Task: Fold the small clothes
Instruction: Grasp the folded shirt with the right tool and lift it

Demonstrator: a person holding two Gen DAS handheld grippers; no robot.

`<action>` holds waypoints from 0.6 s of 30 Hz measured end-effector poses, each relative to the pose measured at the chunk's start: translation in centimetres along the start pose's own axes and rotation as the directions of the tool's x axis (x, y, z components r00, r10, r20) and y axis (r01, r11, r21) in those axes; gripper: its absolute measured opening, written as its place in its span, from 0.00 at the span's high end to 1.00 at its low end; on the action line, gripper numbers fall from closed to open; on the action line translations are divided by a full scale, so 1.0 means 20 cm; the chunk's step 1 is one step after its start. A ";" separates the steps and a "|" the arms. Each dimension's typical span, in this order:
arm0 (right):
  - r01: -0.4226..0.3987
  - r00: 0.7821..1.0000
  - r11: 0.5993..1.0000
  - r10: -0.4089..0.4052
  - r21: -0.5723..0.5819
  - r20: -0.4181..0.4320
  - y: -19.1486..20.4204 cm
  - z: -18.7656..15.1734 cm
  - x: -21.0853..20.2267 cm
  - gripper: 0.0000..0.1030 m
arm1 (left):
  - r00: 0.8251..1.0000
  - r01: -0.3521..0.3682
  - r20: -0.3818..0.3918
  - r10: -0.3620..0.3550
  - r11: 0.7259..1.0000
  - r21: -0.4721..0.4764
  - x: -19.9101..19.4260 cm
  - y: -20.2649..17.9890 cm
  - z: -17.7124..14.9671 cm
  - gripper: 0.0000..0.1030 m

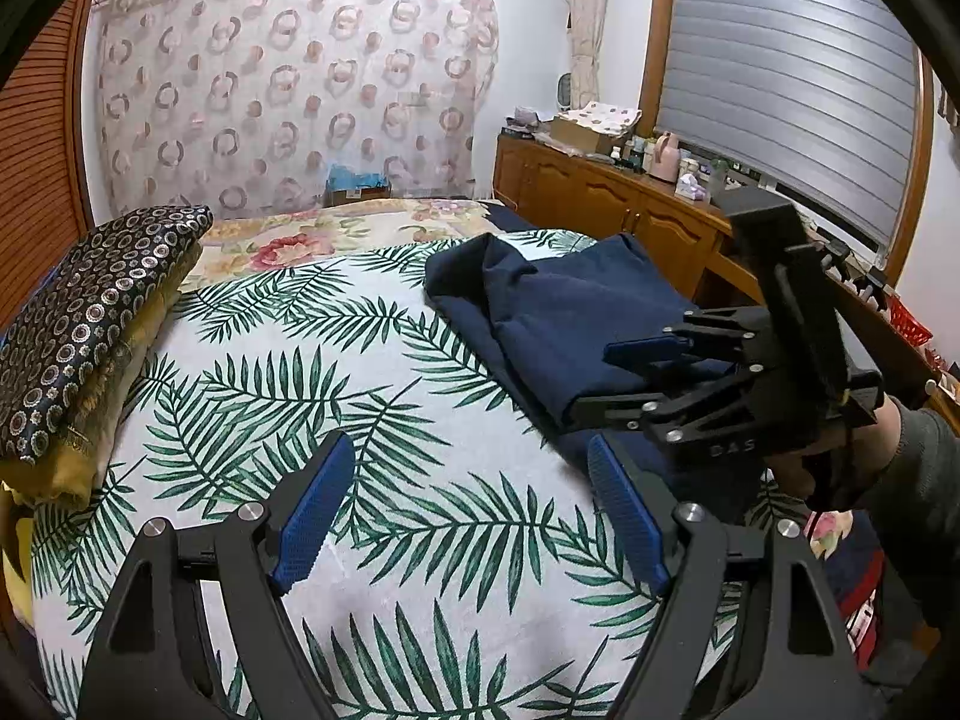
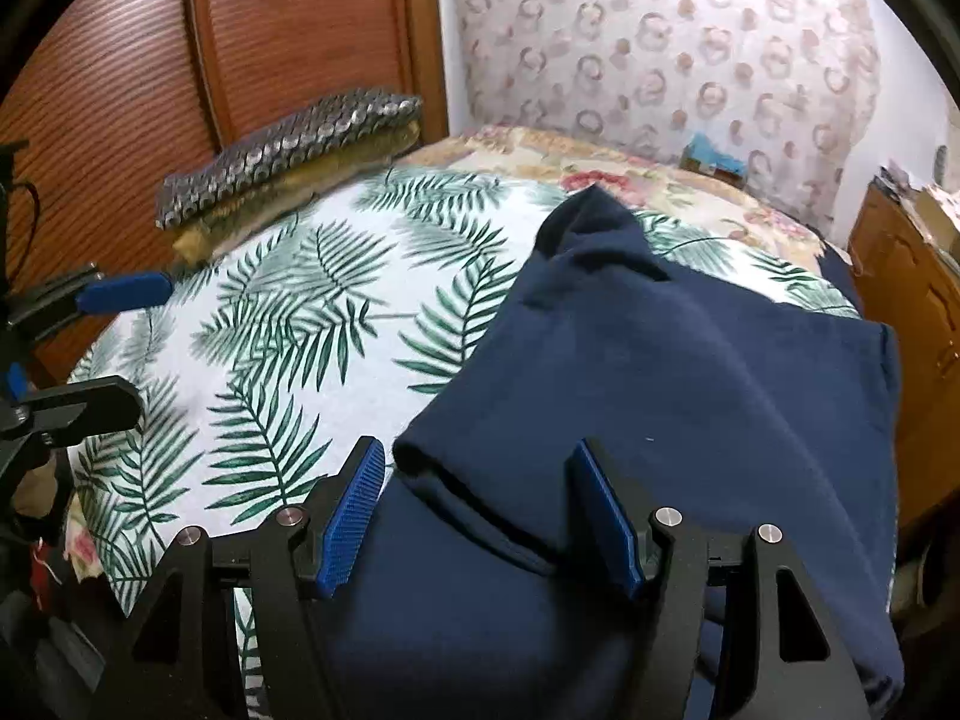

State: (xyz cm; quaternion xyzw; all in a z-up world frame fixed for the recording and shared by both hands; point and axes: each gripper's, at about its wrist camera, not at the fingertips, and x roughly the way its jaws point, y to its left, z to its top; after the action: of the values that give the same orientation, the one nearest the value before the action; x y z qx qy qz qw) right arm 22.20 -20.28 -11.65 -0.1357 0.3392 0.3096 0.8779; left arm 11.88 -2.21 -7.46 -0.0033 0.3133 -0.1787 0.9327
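Hovering over the navy garment (image 2: pixel 690 372) on the leaf-print sheet (image 1: pixel 336 360), your right gripper (image 2: pixel 480 516) and left gripper (image 1: pixel 474 510) both gaped wide, holding nothing.

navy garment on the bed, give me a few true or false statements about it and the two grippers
1. The navy garment lies on the palm-leaf sheet. True.
2. The left gripper is clamped on the garment. False: its jaws stand open over bare sheet.
3. The right gripper is open, a fold of the garment in front of it. True.
4. The garment is red. False: dark blue.
5. The patterned cushion sits on top of the garment. False: it lies apart, at the bed's far side.
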 end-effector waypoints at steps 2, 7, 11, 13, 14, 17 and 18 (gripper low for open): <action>0.002 1.000 1.000 -0.002 -0.014 -0.020 0.02 0.02 0.05 0.34 | 1.000 0.000 -0.004 0.000 1.000 0.000 0.00 0.00 -0.01 0.22; 0.051 0.996 0.996 -0.055 -0.070 -0.069 0.03 0.02 0.09 0.48 | 1.000 0.008 -0.013 -0.008 1.000 -0.016 0.02 0.01 -0.03 0.22; 0.031 0.997 0.996 -0.036 -0.082 -0.067 0.03 0.05 0.08 0.88 | 1.000 0.009 -0.018 -0.009 1.000 -0.015 0.02 0.00 -0.03 0.22; 0.004 0.999 0.999 -0.005 -0.038 -0.042 -0.02 0.06 0.00 0.90 | 1.000 0.011 -0.016 -0.011 1.000 -0.013 0.02 0.00 -0.03 0.22; -0.015 1.000 1.000 0.015 -0.014 -0.016 -0.04 0.07 -0.04 0.91 | 1.000 0.013 -0.015 -0.013 1.000 -0.012 0.02 -0.01 -0.03 0.22; -0.043 0.998 0.999 0.041 0.030 0.049 -0.12 0.09 -0.15 0.92 | 1.000 0.018 -0.018 -0.018 1.000 -0.007 0.03 -0.02 -0.03 0.22; -0.028 0.998 0.999 0.026 0.031 0.064 -0.14 0.10 -0.19 0.93 | 1.000 0.019 -0.019 -0.019 1.000 -0.005 0.03 -0.03 -0.03 0.22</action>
State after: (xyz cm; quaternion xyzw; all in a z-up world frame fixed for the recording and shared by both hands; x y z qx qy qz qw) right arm 22.78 -23.18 -7.54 -0.1073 0.3177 0.3201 0.8861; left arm 11.71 -2.86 -8.24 -0.0070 0.3227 -0.1868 0.9278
